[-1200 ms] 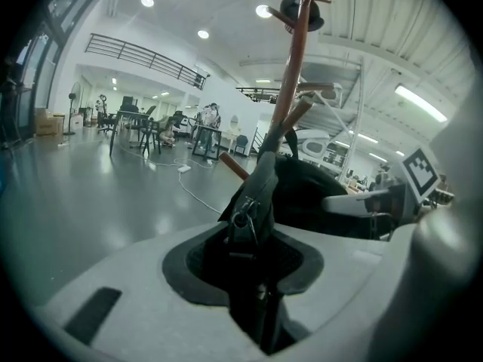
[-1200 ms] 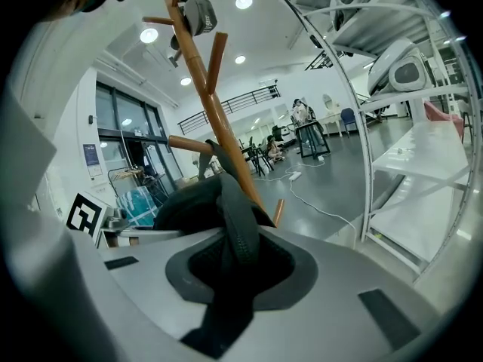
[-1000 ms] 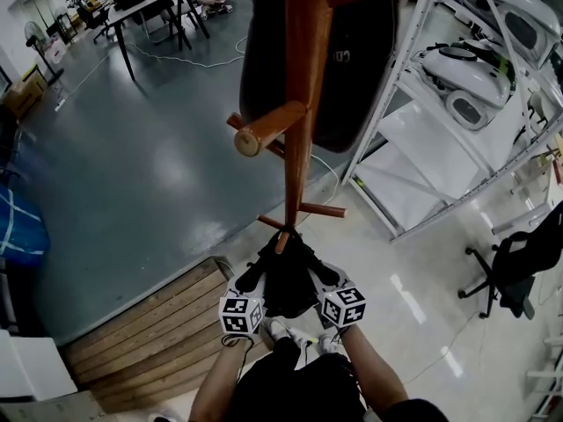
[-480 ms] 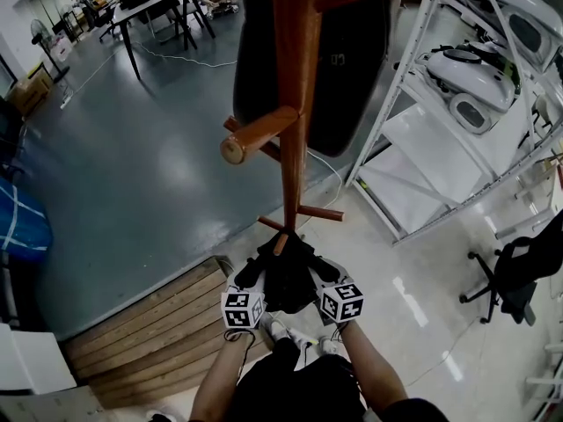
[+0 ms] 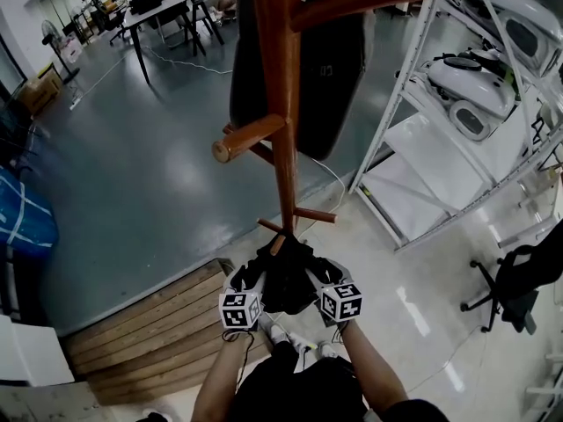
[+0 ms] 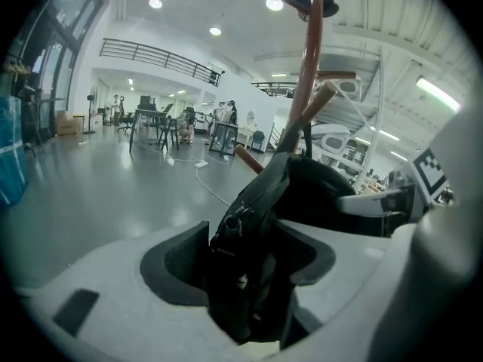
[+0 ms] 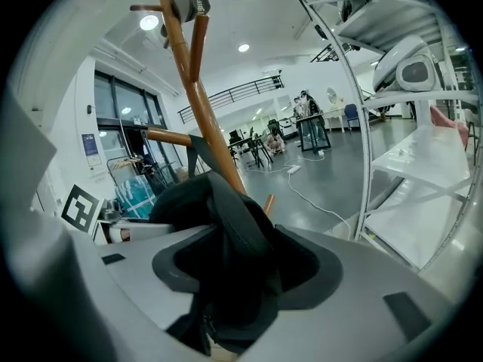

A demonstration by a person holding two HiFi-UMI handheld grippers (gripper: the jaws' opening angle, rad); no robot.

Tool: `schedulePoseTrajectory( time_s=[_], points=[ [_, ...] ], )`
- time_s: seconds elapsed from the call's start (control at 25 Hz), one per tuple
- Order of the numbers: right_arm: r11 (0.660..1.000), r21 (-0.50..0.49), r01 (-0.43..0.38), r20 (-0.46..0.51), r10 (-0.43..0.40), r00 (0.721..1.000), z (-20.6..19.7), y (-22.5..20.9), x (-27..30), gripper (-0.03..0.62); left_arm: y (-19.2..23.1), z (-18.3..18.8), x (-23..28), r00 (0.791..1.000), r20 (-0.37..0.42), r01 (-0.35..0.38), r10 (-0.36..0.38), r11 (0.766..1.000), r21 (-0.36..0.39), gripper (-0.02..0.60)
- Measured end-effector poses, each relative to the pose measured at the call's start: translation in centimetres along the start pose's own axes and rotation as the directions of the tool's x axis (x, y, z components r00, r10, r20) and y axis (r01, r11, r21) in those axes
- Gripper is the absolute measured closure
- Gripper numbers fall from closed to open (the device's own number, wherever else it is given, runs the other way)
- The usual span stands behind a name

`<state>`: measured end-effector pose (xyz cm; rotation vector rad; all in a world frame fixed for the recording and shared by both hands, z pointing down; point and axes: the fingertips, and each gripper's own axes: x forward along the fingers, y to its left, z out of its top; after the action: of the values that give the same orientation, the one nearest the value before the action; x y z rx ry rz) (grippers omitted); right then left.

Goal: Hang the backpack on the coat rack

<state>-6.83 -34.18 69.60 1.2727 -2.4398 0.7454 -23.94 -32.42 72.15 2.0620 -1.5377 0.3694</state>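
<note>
The person holds the left gripper (image 5: 245,279) and the right gripper (image 5: 325,273) close together, low in front of the body. The black fabric backpack (image 5: 286,281) is between them, near the foot of the brown wooden coat rack (image 5: 283,130). The backpack is not on any peg; it sits low, just in front of the two short pegs near the bottom of the pole.

In the left gripper view the jaws are opening and stand wide apart. A fold of the backpack with a zipper runs up between them, and part of the dark pad on each side is uncovered. In the right gripper view the jaws are also opening wide. A thick rounded edge of the backpack lies in the gap, and the pads on both sides show beside it. I cannot tell if the fabric touches the pads.

Higher on the pole, a rounded wooden peg (image 5: 246,137) points to the left. A large dark bag (image 5: 330,69) hangs behind the upper part of the rack. The rack stands on a grey polished floor (image 5: 132,174). A wooden plank platform (image 5: 149,332) lies at the person's left. At the right there is a white metal shelf unit (image 5: 389,104) with white moulded shells (image 5: 471,77) on it. A black office chair (image 5: 519,280) is further right.
</note>
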Motion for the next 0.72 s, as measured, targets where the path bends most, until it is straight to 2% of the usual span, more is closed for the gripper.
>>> schedulePoseTrajectory(
  time_s=[0.12, 0.32, 0.56, 0.72],
  points=[
    [1.000, -0.006, -0.010, 0.014, 0.011, 1.000, 0.6, 0.0, -1.2, 0.390, -0.2, 0.2, -1.2, 1.000, 0.018, -0.023, 0.023, 1.000, -0.010, 0.325],
    [1.000, 0.003, -0.018, 0.052, 0.018, 0.999, 1.5, -0.4, -3.6, 0.390, -0.4, 0.1, -3.9, 0.992, 0.078, -0.099, 0.102, 0.994, -0.040, 0.322],
    [0.996, 0.016, -0.093, 0.070, 0.092, 0.993, 1.6, 0.4, -6.8, 0.393, -2.4, 0.1, -7.8, 0.974, 0.152, -0.159, 0.168, 0.985, -0.071, 0.325],
    [0.988, -0.013, -0.152, 0.073, 0.152, 0.986, 1.8, 1.7, -9.6, 0.401, -5.2, 0.9, -11.2, 0.952, 0.232, -0.187, 0.201, 0.979, -0.084, 0.387]
  ],
)
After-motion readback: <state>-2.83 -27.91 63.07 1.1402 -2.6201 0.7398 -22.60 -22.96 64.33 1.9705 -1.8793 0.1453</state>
